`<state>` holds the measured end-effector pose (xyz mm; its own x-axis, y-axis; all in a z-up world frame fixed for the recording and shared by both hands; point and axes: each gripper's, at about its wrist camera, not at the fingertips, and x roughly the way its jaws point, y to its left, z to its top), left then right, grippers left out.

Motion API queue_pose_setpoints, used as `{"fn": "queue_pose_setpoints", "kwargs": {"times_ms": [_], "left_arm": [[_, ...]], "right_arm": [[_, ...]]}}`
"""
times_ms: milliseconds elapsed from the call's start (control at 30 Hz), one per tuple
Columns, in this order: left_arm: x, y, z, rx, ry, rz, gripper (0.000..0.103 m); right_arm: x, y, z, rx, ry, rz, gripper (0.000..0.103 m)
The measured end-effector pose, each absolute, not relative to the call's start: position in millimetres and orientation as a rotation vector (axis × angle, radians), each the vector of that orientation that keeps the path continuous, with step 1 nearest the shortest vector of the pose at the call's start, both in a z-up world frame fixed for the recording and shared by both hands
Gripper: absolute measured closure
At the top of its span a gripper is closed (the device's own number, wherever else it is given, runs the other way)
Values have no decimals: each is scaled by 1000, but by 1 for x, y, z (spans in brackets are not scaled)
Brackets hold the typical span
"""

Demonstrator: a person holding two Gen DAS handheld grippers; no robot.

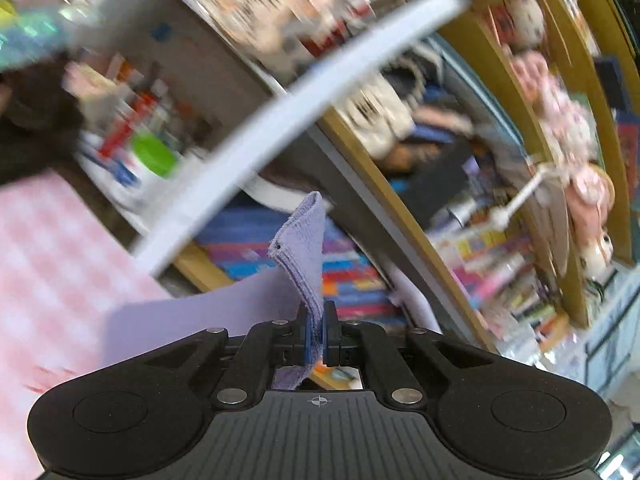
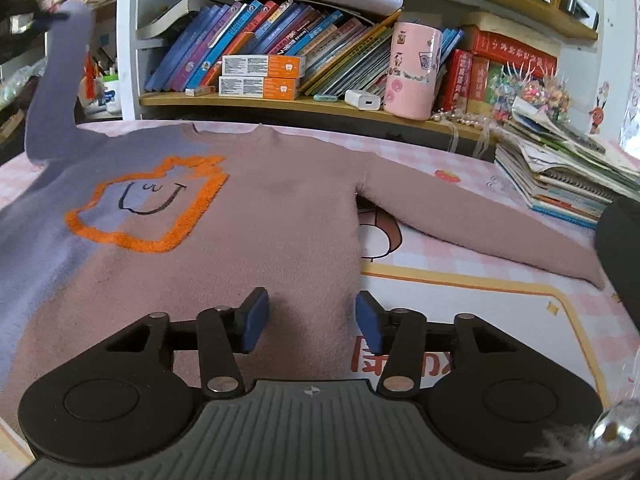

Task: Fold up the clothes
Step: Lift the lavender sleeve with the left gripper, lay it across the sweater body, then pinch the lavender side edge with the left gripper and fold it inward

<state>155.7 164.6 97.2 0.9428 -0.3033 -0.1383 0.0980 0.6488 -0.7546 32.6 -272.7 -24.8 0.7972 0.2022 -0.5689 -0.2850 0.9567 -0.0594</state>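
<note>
Left wrist view: left gripper (image 1: 319, 332) pinches the lilac sleeve cuff (image 1: 306, 236), raised off the bench (image 1: 48, 248); thin bite, may slip.

Right wrist view: right gripper (image 2: 312, 326) wide, empty, over the sweater (image 2: 248, 216) lying flat; lifting could drag it askew.

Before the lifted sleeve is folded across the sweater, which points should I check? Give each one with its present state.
1. Left gripper holds the purple sleeve by its cuff: ok, shut on it.
2. Sleeve is lifted off the table: ok, it rises at the left in the right wrist view.
3. Sweater body lies flat: ok, no big wrinkles seen.
4. Right gripper is free to help: ok, open, hovering above the hem, holding nothing.
5. Other sleeve lies spread out: ok, straight on the table.
6. Cuff grip is deep enough to last: cannot tell.
</note>
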Motion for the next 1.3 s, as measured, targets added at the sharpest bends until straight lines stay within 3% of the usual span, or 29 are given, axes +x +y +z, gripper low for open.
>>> {"fn": "queue_pose_setpoints", "kwargs": {"times_ms": [133,700,800,1000,1100,1200,1300], "left_arm": [[184,119,88,-858,303,-277,100],[222,-3,40,-838,525,-349,99],[222,-19,39,-817,559,-379,78],[182,1,67,-660,493,-420,76],[150,27,90,-548,420,-433,61],[111,65,79,-410,437,-328,47],[79,102,63,-323,505,-212,44]], "right_arm": [[35,-276,-25,-133,598,252,48],[34,-274,-24,-122,599,312,47],[34,-275,-24,-116,602,320,47],[34,-275,-24,-111,605,321,46],[35,-276,-24,-110,607,320,45],[35,-275,-24,-113,606,318,45],[35,-274,-24,-123,605,314,44]]}}
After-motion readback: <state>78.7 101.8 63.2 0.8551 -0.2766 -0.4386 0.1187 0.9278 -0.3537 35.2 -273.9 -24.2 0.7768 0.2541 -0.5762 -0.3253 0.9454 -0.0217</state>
